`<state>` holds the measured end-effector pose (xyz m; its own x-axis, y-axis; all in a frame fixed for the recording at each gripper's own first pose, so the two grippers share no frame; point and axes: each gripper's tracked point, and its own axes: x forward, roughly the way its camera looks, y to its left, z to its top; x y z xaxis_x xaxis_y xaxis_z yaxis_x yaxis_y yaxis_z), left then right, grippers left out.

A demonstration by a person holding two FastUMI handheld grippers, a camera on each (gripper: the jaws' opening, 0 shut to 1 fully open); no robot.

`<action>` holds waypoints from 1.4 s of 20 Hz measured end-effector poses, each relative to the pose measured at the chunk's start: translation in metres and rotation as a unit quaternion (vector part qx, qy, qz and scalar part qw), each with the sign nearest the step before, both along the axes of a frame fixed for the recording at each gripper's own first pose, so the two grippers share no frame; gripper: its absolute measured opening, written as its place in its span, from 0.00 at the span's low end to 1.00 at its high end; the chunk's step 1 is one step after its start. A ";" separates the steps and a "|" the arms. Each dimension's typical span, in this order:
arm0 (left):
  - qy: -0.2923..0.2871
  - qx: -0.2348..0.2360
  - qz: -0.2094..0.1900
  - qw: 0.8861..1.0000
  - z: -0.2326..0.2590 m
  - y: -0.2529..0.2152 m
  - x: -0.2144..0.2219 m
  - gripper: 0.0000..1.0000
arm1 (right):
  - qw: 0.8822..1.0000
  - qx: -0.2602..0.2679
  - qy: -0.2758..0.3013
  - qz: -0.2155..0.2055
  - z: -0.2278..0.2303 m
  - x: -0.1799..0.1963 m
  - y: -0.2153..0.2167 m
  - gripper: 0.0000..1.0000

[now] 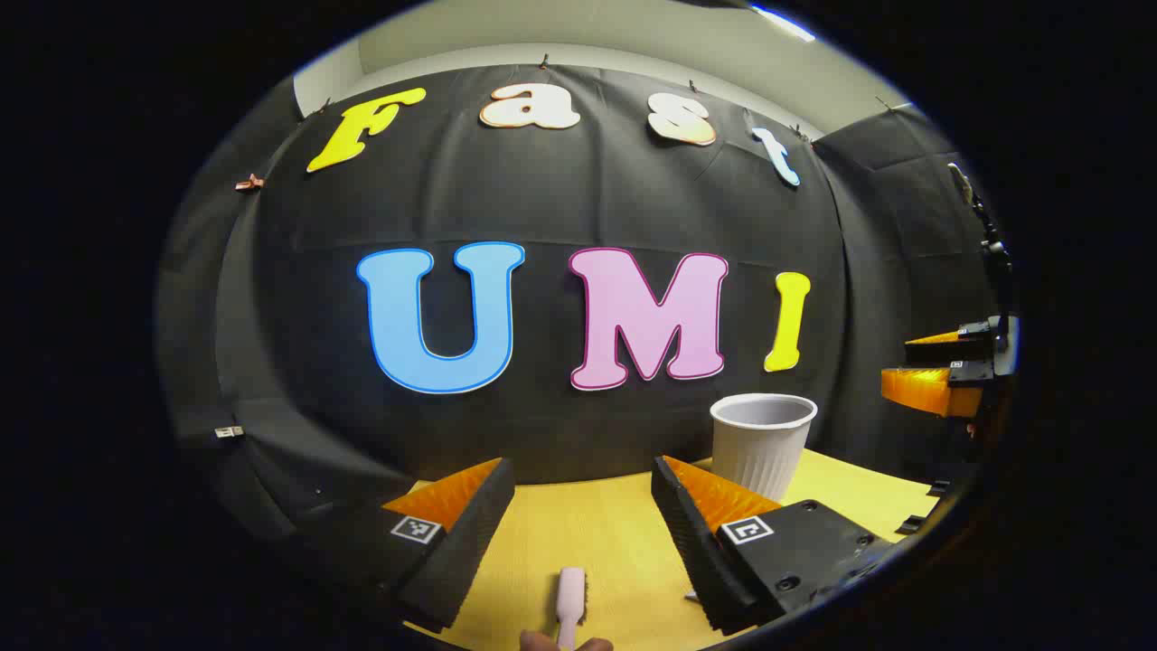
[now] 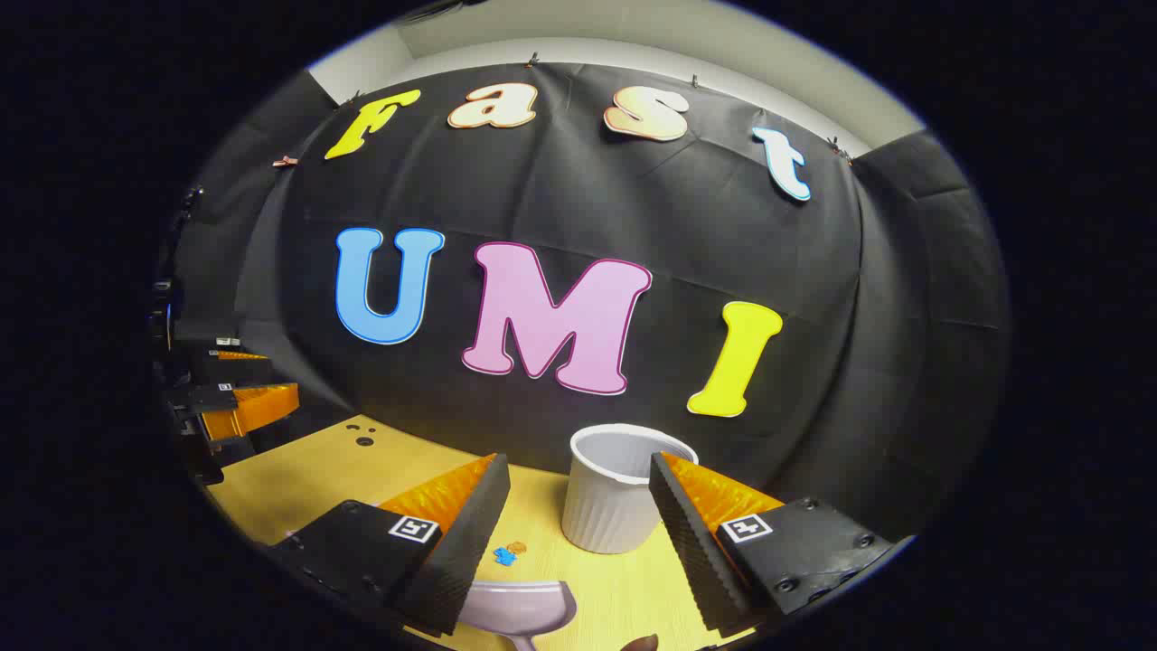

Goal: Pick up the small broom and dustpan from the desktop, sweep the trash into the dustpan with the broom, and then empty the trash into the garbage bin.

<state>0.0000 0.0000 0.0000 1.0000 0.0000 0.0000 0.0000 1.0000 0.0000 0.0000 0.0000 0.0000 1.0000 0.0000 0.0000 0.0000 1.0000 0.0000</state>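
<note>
Both tools, left (image 1: pixel 578 533) and right (image 2: pixel 578 533), hung with fingers apart above the surface (image 1: pixel 597 524); broom (image 1: pixel 570 604) under the left, dustpan (image 2: pixel 520 608) under the right. A careless reach might topple the nearby bin (image 2: pixel 619 493).

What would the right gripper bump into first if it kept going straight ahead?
Probably the white ribbed cup. It stands on the table just past the open right gripper, though depth is hard to judge.

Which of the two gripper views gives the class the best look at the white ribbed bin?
The left gripper view: the bin stands whole and unblocked on the desktop. In the right gripper view the bin looks larger, but the right gripper's finger overlaps its right edge.
</note>
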 end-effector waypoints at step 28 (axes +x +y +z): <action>0.046 0.012 0.005 0.999 -0.042 0.020 0.002 0.94 | 0.919 -0.033 0.378 0.103 -0.263 -0.085 0.042 0.94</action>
<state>0.0022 0.0203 -0.0422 0.9957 0.0113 -0.0920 -0.0090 0.9996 0.0251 -0.0845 0.0423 -0.2630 0.6926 0.1650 -0.7022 -0.2143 0.9766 0.0182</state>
